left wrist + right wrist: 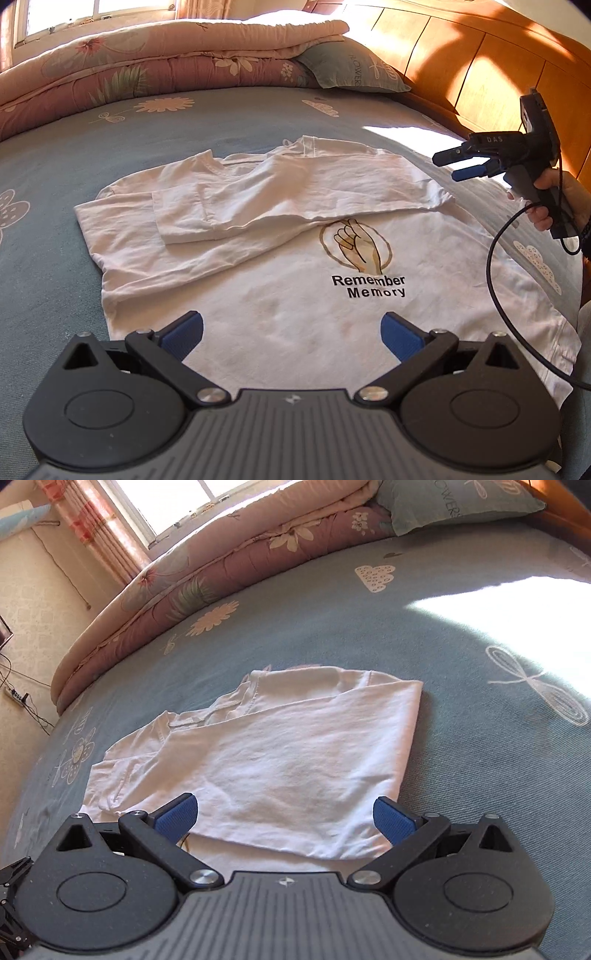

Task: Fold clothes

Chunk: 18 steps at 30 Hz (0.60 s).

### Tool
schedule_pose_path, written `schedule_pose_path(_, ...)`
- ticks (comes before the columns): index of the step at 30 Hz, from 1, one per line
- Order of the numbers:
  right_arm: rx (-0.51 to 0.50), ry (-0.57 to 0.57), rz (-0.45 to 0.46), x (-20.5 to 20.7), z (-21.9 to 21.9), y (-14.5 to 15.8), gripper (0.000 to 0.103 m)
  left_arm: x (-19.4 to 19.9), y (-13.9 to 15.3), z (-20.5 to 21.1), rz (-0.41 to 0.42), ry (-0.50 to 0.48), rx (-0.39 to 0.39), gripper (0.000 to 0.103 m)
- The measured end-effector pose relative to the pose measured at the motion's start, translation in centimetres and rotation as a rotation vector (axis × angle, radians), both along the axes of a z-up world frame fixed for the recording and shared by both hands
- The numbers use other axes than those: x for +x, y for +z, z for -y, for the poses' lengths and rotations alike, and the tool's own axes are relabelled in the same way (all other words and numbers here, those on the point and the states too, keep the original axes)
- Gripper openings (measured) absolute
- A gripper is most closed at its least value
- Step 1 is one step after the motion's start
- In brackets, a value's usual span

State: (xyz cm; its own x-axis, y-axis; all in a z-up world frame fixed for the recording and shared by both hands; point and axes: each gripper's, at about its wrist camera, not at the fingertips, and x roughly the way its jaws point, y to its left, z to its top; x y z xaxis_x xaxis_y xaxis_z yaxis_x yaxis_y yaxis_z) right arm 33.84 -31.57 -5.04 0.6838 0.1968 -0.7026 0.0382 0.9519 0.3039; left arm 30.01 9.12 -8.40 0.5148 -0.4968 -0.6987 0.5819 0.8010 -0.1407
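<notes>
A white long-sleeved T-shirt lies flat on the blue bedsheet, print side up, with a hand drawing and the words "Remember Memory". Both sleeves are folded across its upper part. My left gripper hovers open over the shirt's lower half, nothing between its blue pads. At the shirt's right edge a hand holds my right gripper above the bed. In the right wrist view that gripper is open and empty over the folded sleeve of the shirt.
A folded floral quilt and a blue pillow lie at the far side of the bed. A wooden headboard stands to the right. A black cable hangs across the shirt's right side. A power strip sits on the floor.
</notes>
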Motion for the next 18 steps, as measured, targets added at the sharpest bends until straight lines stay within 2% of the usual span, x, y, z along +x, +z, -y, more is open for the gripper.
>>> schedule_pose_path(2,-0.242,-0.016,0.013,-1.0,-0.7,0.1,0.103,0.1,-0.2,0.6,-0.004,-0.011,0.008,0.102)
schedule_pose_path(4,-0.48,0.035,-0.007,-2.1,-2.0,-1.2,0.103,0.1,-0.5,1.1,-0.01,-0.025,0.018,0.102)
schedule_pose_path(7,-0.678,0.114,-0.005,-3.4,-3.4,-3.6,0.103,0.1,-1.0,1.8,-0.017,-0.029,0.044,0.102)
schedule_pose_path(8,-0.697,0.114,0.007,-3.5,-3.6,-4.0,0.103,0.1,-1.1,2.1,-0.021,-0.031,0.048,0.102)
schedule_pose_path(10,-0.666,0.091,0.017,-2.6,-3.5,-4.5,0.103,0.2,-1.3,2.5,-0.027,-0.035,0.058,0.102)
schedule_pose_path(15,-0.651,-0.053,0.058,-1.8,-2.1,-4.3,0.103,-0.1,-1.2,3.0,-0.025,-0.056,0.062,0.102)
schedule_pose_path(18,-0.543,-0.08,0.047,-2.5,0.4,-4.6,0.103,0.0,-1.4,2.9,-0.029,-0.053,0.064,0.102)
